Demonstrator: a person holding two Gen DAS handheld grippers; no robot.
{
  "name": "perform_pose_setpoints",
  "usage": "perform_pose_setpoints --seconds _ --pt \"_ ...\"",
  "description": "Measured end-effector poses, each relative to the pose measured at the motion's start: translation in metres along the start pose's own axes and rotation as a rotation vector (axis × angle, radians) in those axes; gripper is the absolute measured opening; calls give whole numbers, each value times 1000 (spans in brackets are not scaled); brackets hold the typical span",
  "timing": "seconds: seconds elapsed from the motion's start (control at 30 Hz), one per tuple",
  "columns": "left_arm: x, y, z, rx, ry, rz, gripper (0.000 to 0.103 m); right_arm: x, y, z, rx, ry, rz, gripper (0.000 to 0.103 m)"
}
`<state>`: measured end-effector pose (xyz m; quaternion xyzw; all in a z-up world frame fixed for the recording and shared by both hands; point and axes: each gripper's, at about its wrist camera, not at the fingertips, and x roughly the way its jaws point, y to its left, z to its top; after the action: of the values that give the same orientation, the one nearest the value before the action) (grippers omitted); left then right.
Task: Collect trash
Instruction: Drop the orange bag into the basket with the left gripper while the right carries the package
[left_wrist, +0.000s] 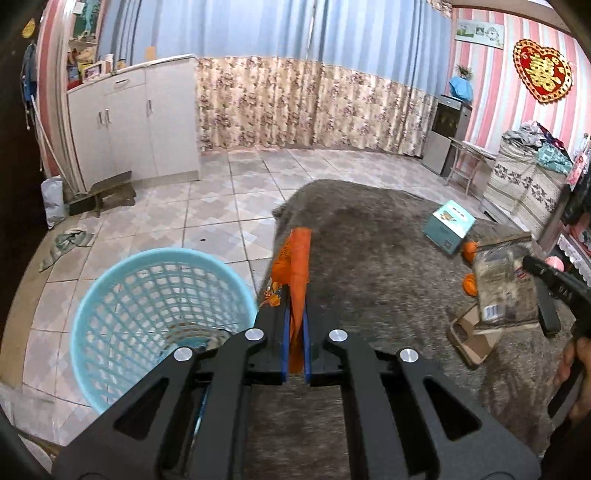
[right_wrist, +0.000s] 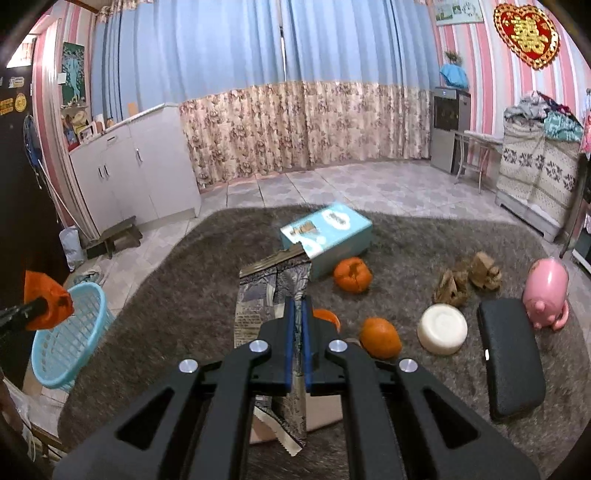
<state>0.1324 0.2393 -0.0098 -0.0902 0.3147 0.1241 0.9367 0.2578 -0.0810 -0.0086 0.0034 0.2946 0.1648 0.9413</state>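
Over the grey rug (right_wrist: 184, 295), left hand-held gripper (left_wrist: 295, 295) clamps an orange wrapper (left_wrist: 297, 266); right hand-held gripper (right_wrist: 297, 314) clamps a foil bag (right_wrist: 266, 295).

Pink-striped walls (right_wrist: 476, 74); blue curtains (right_wrist: 221, 48) over floral lower drapes (right_wrist: 295, 125). Pale tiled floor (left_wrist: 221, 206), shaggy grey rug (right_wrist: 424, 236). White cabinet (left_wrist: 136, 122) left; red heart decoration (right_wrist: 526, 33) on the right wall. Low wooden stool (left_wrist: 107, 194) beside cabinet.

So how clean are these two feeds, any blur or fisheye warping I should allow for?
Left wrist view: heavy barrel bend in the curtains and walls, motion smear on the grey rug and the foil bag; the orange wrapper in the left tongs is fairly sharp. Right wrist view: same bending, soft focus overall, dark vignette corners, rug streaked near the right tongs.
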Motion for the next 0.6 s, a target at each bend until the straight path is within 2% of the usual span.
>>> perform_pose_setpoints --seconds 0.13,0.33,0.6 --pt "-4 20 1 -30 -14 11 4 -3 20 12 -27 -24 14 4" --pt "-3 57 1 -47 -28 72 4 2 59 19 -59 -41 51 4" --pt "22 94 -4 -43 16 112 4 18 109 18 -84 -13 119 4"
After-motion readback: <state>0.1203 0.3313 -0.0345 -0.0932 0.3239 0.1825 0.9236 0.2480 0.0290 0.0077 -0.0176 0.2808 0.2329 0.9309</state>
